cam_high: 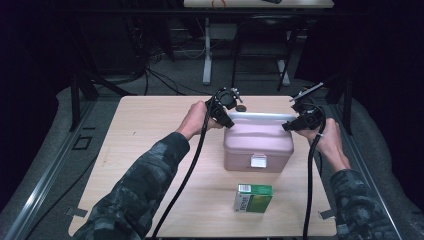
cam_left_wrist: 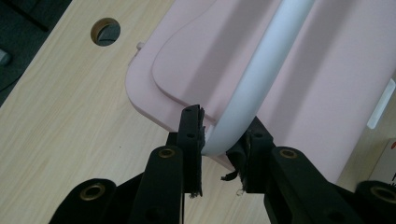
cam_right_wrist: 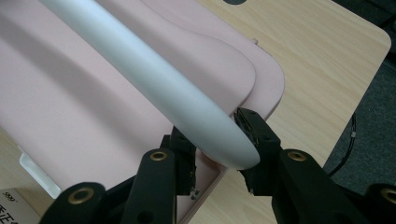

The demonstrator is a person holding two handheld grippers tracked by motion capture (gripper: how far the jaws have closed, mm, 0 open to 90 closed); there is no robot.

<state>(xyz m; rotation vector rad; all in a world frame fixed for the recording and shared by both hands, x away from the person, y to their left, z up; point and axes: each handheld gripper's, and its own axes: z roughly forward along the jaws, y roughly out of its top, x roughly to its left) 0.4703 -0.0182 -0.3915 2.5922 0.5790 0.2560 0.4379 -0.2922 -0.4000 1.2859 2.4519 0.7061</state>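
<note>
the green and white carton (cam_high: 253, 197) on the near part of the counter (cam_high: 150, 135) carries print on its white end, too small to read. in the right gripper view, a few dark characters stand on a white corner (cam_right_wrist: 14, 207) at lower left, illegible.

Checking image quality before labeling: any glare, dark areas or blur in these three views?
High view: table lit, surroundings nearly black, pink box soft but readable. Left gripper view: white handle bright, its edges slightly washed out. Right gripper view: handle close to the lens and soft; jaws dark, little detail.
</note>
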